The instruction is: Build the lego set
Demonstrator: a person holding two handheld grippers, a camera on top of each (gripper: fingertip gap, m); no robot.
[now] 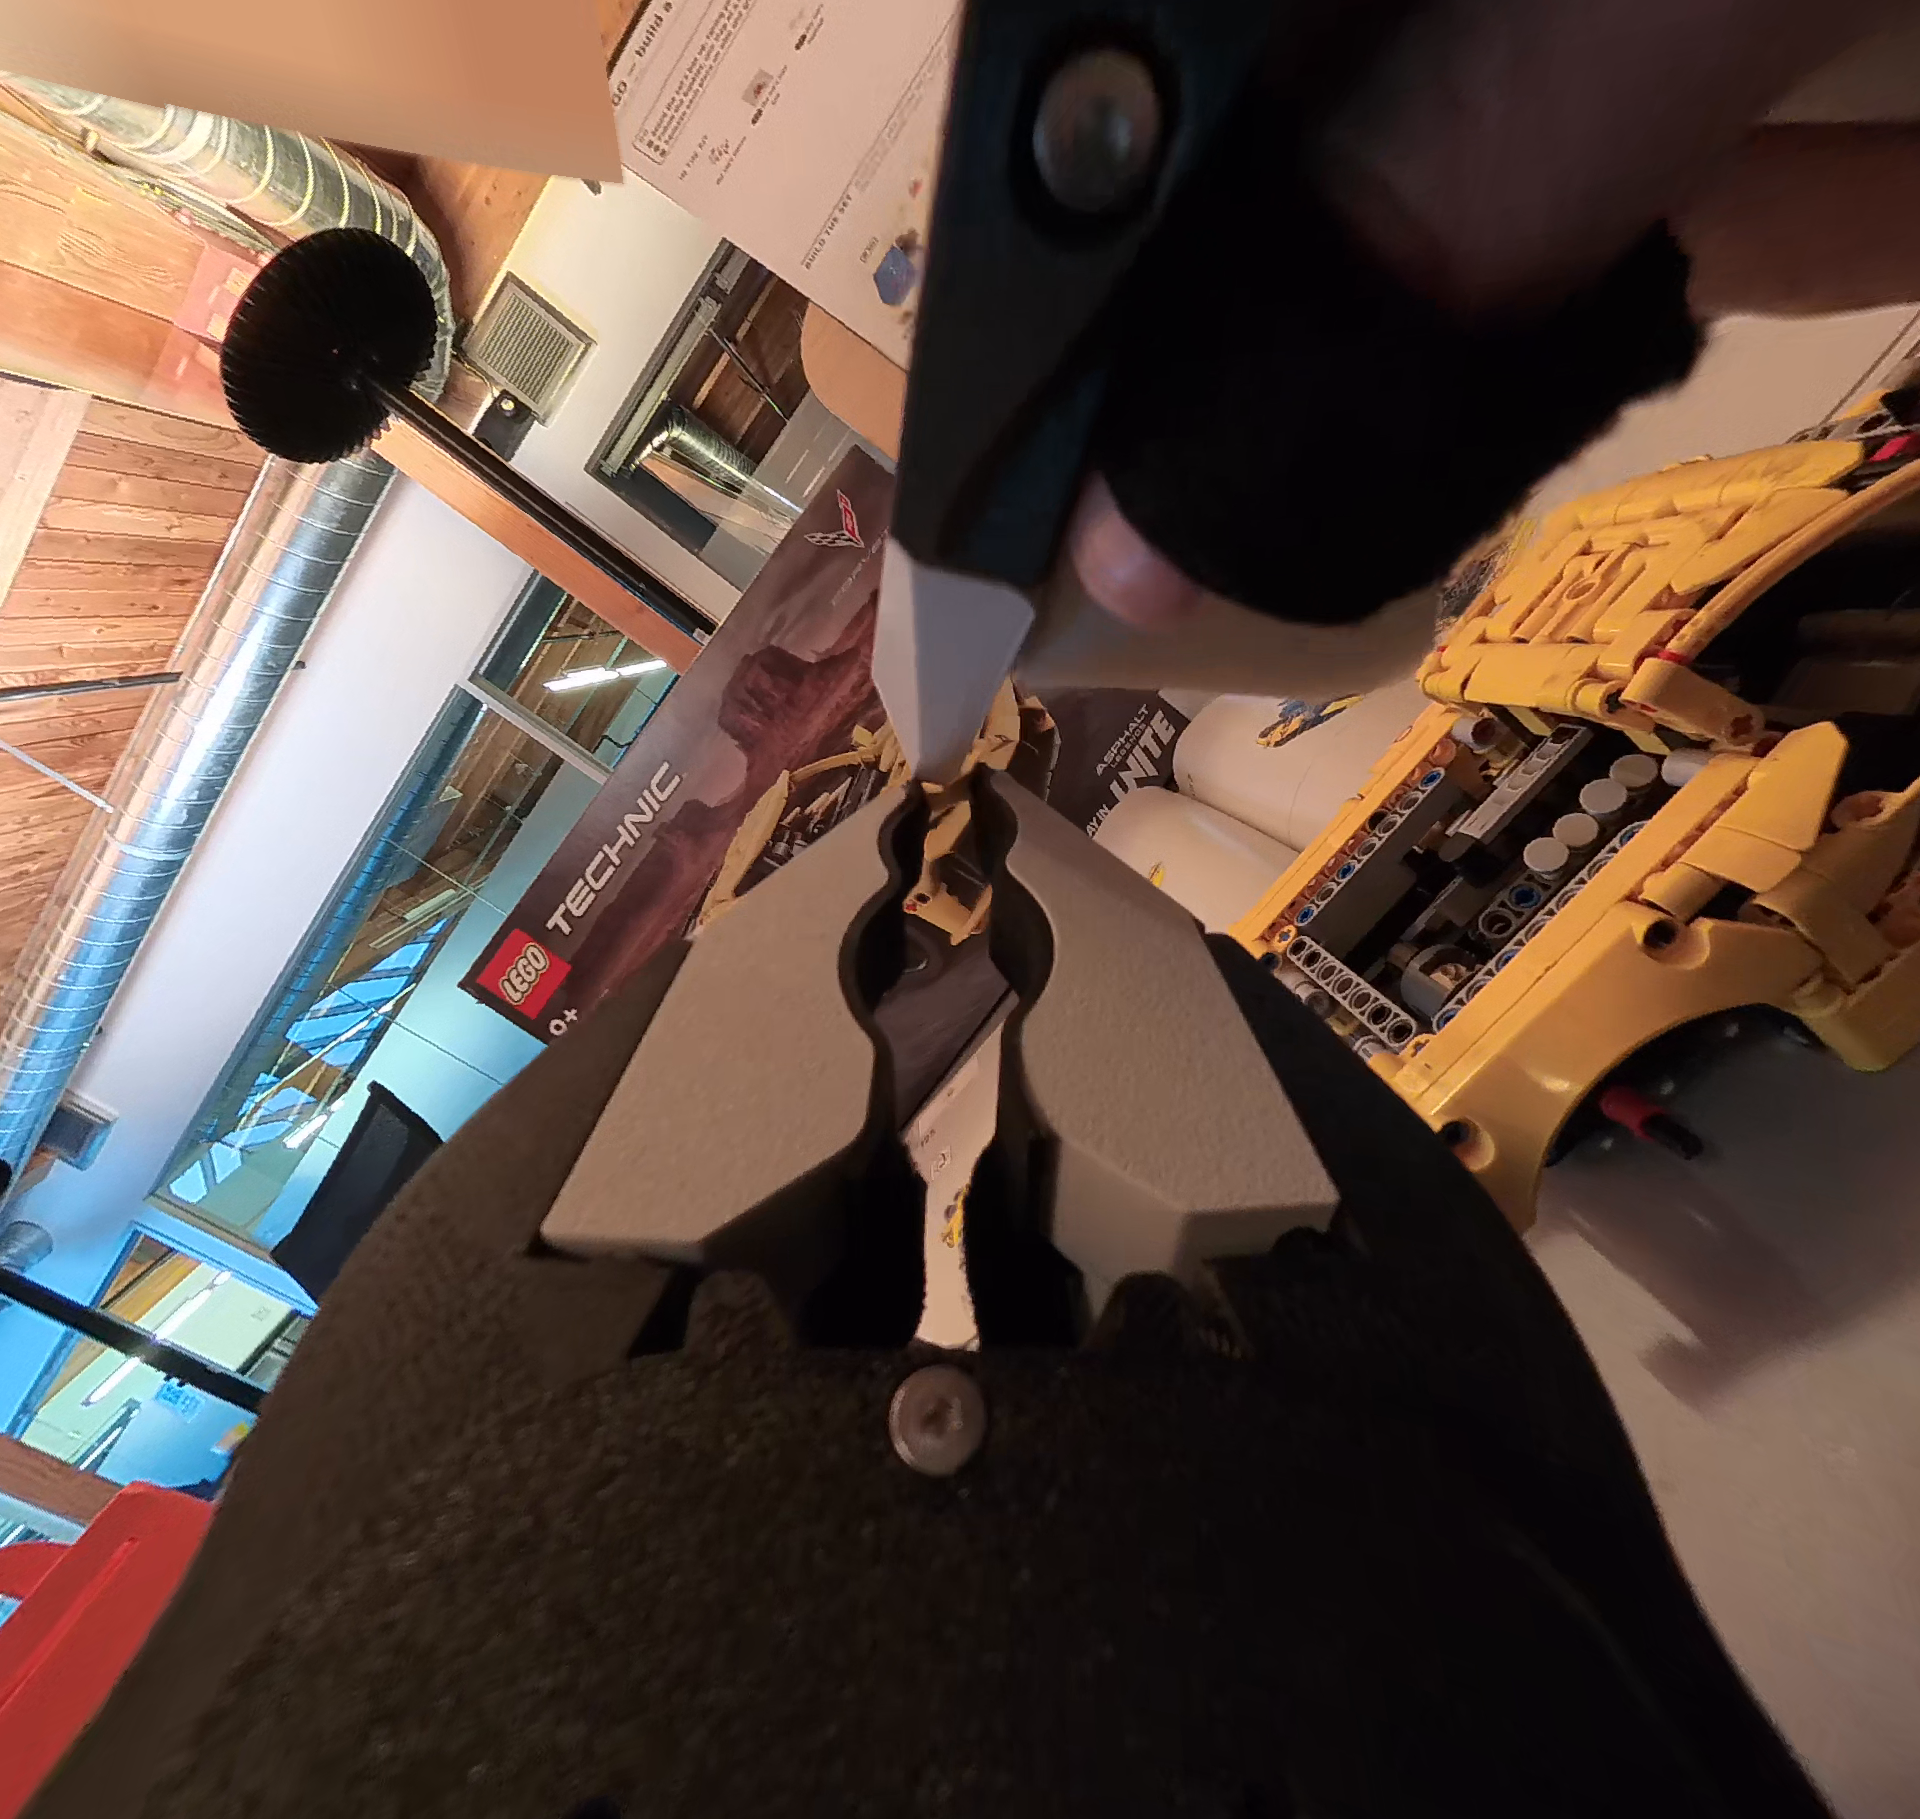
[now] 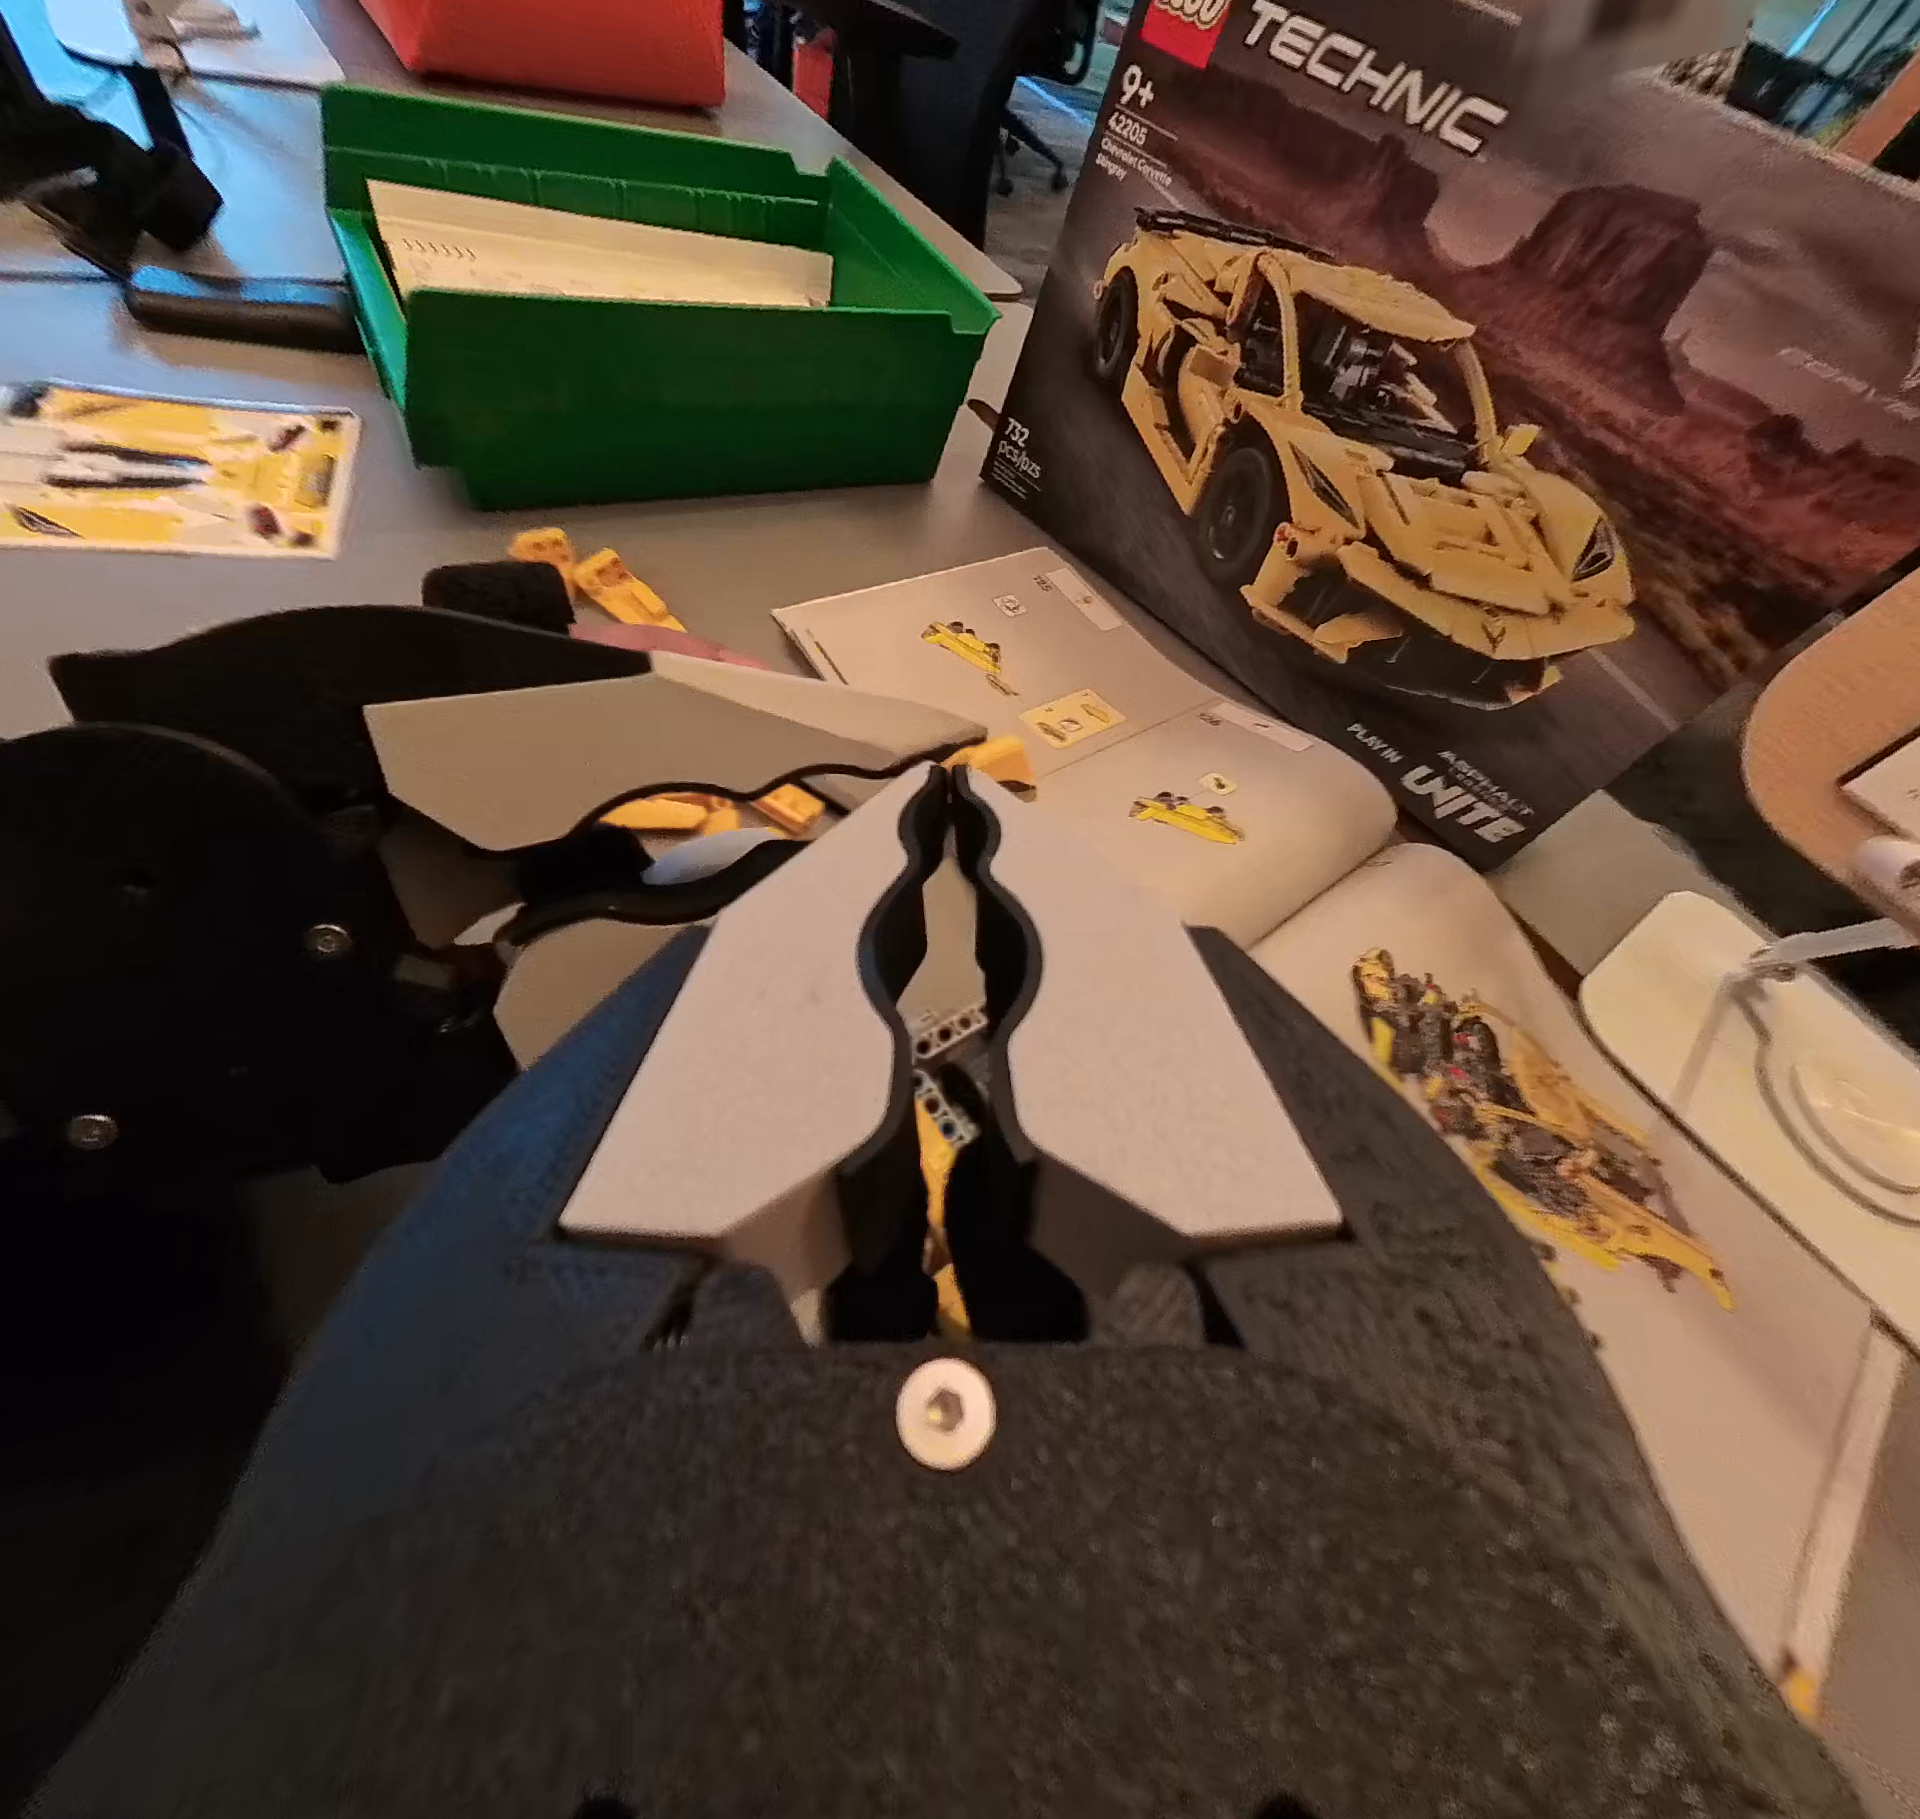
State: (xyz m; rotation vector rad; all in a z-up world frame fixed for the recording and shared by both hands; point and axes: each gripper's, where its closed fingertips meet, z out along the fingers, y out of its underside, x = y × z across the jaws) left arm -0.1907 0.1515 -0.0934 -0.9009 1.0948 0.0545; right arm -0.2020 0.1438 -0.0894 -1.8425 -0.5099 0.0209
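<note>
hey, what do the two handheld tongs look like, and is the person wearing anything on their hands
Both tongs match: the left tongs and right tongs have rough, grainy black bodies with a silver screw in the middle. Each carries two light grey wedge-shaped fingers with wavy black inner edges that taper to narrow tips. No cables show. The hand wears a black fuzzy fingerless glove.

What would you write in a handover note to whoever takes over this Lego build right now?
Right tongs: shut.
Left tongs: shut, tip to tip with them; small yellow wedge piece there, grip unclear.
Partly built yellow Lego car on grey table, visible arch wheelless; open paper instruction booklet beside printed cardboard box.
Left: fit loose yellow pieces.
</note>
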